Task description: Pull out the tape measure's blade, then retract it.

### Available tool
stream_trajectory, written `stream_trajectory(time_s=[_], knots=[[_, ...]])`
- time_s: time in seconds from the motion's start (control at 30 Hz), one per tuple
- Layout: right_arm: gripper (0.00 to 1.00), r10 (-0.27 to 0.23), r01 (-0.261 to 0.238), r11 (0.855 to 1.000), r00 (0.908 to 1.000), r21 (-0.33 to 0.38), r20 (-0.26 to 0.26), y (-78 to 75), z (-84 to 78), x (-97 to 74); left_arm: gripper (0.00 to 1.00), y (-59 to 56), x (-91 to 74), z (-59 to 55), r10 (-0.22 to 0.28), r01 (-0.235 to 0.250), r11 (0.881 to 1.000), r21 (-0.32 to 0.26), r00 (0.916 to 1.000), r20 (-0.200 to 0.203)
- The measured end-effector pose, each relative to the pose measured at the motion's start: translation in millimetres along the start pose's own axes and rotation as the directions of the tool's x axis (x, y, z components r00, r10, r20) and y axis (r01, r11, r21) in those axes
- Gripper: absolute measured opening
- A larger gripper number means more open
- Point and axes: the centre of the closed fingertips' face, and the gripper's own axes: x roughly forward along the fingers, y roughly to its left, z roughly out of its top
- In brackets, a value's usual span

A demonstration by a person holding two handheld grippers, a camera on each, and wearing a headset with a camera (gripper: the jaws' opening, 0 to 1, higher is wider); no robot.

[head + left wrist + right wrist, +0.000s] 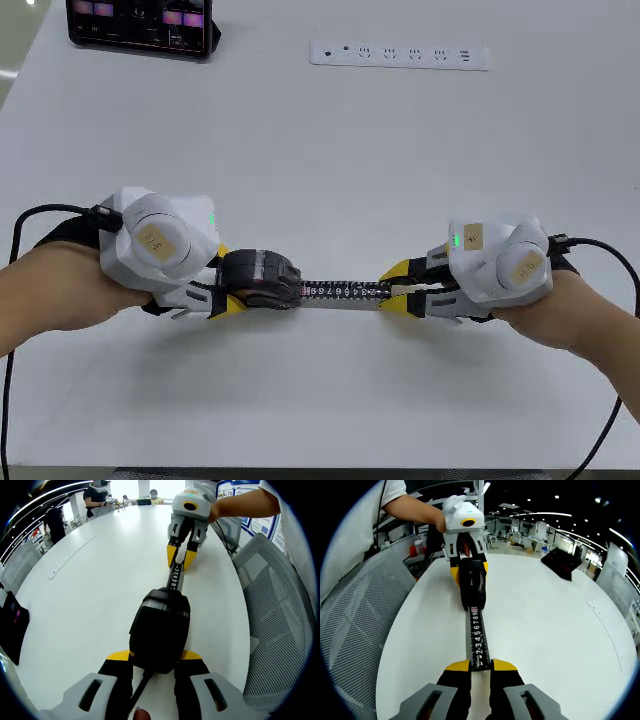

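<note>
Left hand-held gripper (229, 280), jaws clamped on the black tape measure (262, 278), at the near side of the white counter (320, 150). Blade (340, 291), drawn out a short way rightward, its end pinched between the jaws of the right hand-held gripper (393, 288). Far edge: dark tablet (140, 22) at left, white power strip (398, 54) further right.

Tip of the blade (477, 640) hidden inside the right hand-held gripper (480, 666) — tablet (140, 25) cropped.

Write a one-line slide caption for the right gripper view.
The right gripper pinches the numbered blade, drawn from the tape measure case held by the left gripper over a white table.
</note>
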Motion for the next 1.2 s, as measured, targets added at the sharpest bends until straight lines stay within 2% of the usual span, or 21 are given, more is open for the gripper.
stream_trajectory(time_s=[1.2], knots=[[0.09, -0.014, 0.014, 1.0, 0.9974, 0.0, -0.071, -1.3, -28.9, -25.2, 0.26, 0.1, 1.2, 0.5, 0.002, -0.002, 1.0, 0.003, 1.0, 0.002]])
